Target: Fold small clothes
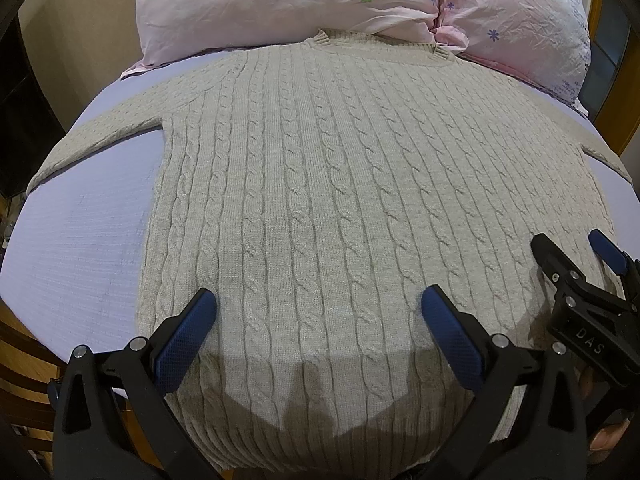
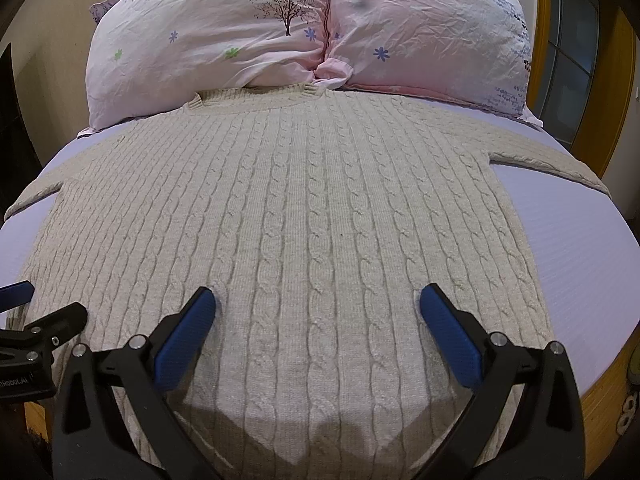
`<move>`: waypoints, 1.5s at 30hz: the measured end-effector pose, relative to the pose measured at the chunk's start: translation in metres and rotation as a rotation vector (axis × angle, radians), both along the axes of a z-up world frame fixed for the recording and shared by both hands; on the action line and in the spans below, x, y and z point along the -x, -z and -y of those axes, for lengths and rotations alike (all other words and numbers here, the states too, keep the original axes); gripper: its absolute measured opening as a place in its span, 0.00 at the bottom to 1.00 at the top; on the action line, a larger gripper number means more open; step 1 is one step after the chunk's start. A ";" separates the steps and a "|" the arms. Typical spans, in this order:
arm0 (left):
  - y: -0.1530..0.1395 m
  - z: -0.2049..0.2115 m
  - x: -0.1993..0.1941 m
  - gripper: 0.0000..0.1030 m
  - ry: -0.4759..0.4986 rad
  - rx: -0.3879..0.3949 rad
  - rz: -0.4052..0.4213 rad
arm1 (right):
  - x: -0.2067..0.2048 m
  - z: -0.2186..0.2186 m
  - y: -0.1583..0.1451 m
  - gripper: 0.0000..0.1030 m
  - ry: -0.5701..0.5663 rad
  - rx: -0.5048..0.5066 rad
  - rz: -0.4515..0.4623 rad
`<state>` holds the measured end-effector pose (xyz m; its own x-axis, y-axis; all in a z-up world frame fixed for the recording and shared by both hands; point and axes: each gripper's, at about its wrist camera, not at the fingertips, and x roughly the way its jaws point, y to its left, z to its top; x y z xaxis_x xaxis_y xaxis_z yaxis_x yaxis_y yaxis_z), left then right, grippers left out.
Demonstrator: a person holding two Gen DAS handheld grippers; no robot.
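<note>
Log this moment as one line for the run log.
sweater: flat, unfolded, collar at pillows | left gripper: jaws open, empty | right gripper: jaws open, empty

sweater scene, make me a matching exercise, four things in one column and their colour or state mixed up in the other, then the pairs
Things:
1. sweater
2. pillows
3. bed sheet
4. left tongs

Colour or state:
A. pale lavender
B. open, blue pads, above the hem end
C. beige cable knit, spread flat
D. pink with flower and tree prints

Pairs: 1-C, 2-D, 3-A, 4-B
</note>
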<state>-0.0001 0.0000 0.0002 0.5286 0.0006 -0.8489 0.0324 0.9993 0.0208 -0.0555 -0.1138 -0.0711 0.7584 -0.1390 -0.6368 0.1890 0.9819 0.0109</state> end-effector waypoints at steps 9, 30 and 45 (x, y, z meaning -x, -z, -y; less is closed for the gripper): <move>0.000 0.000 0.000 0.99 0.000 0.000 0.002 | 0.000 0.000 0.000 0.98 0.001 -0.001 0.002; -0.004 -0.001 0.004 0.99 -0.001 -0.001 0.030 | 0.000 0.000 -0.001 0.98 0.002 -0.002 0.005; -0.004 -0.002 0.007 0.99 -0.002 -0.001 0.036 | 0.001 0.000 -0.001 0.98 0.002 -0.002 0.007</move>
<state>-0.0069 0.0015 0.0040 0.5590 0.0021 -0.8292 0.0301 0.9993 0.0228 -0.0560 -0.1134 -0.0704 0.7626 -0.1395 -0.6317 0.1913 0.9814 0.0141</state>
